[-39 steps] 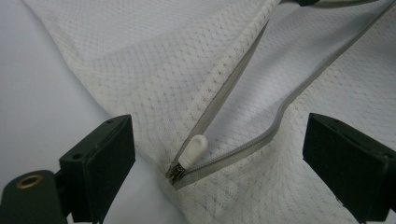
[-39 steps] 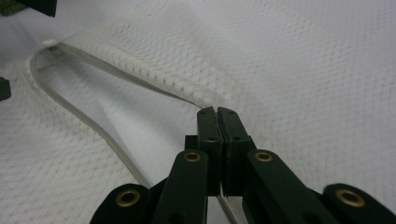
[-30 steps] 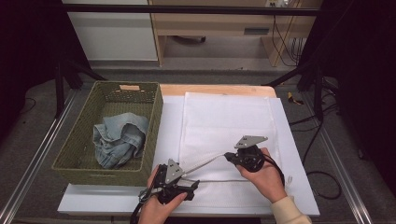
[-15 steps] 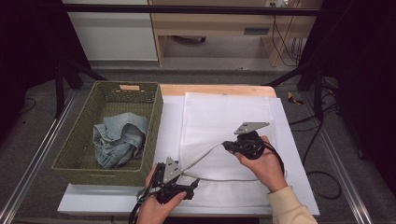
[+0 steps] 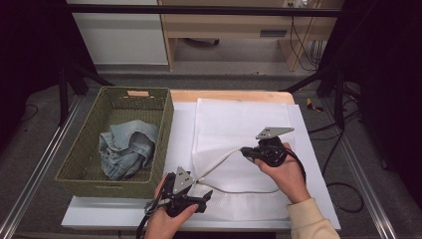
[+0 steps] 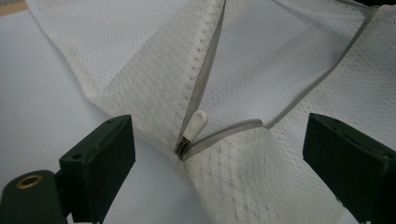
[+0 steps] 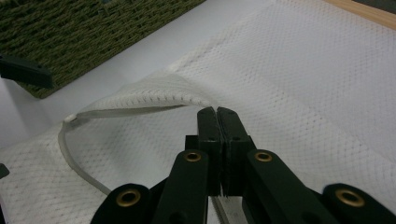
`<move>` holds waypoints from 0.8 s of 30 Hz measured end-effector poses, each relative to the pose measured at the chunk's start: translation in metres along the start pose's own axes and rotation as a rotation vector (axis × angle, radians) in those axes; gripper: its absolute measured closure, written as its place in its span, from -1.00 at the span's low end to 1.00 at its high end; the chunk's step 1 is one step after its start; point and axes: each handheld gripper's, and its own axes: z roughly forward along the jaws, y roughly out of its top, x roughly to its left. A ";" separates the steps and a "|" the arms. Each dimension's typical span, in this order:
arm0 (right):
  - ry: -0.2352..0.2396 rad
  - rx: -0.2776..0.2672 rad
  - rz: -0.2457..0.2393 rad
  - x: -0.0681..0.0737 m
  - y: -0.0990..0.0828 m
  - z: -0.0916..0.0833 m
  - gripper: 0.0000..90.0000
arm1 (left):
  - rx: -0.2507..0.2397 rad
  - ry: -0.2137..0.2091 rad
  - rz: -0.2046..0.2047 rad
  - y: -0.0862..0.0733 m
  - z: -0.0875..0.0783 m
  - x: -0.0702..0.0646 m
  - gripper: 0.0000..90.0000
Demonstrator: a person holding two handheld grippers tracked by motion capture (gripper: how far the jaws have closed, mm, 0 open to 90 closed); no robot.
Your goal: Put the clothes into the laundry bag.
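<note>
In the high view a white mesh laundry bag (image 5: 244,144) lies flat on the counter (image 5: 318,199), its zipper edge lifted in a line between the left gripper (image 5: 201,195) and the right gripper (image 5: 245,152). A green woven basket (image 5: 84,169) holding folded jeans (image 5: 127,147) stands just beside the bag.

In the left gripper view the jaws stand wide on either side of the white zipper pull (image 6: 196,123), touching nothing.

In the right gripper view the jaws are pressed together on the bag's raised edge (image 7: 154,98).
</note>
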 end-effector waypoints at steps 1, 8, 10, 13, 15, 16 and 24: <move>0.004 -0.002 0.005 -0.001 0.000 -0.001 0.98 | 0.000 -0.001 0.001 0.000 0.000 0.000 -0.79; 0.019 -0.031 0.014 -0.002 0.000 -0.009 0.98 | 0.003 -0.009 -0.010 0.003 -0.002 0.001 -0.78; 0.019 -0.031 0.012 -0.002 0.000 -0.010 0.98 | 0.003 -0.018 -0.006 0.004 -0.003 0.001 -0.76; 0.020 -0.023 0.002 -0.002 -0.001 -0.008 0.98 | 0.000 -0.032 -0.005 0.009 -0.006 0.002 -0.75; 0.024 -0.016 -0.005 -0.001 -0.001 -0.007 0.98 | 0.013 -0.028 -0.002 0.016 -0.008 0.005 -0.75; 0.023 -0.012 -0.003 -0.001 -0.001 -0.007 0.98 | 0.016 -0.023 -0.001 0.020 -0.010 0.007 -0.76; 0.024 -0.003 -0.006 -0.004 -0.005 -0.008 0.98 | 0.067 -0.020 0.018 0.044 -0.021 0.031 -0.81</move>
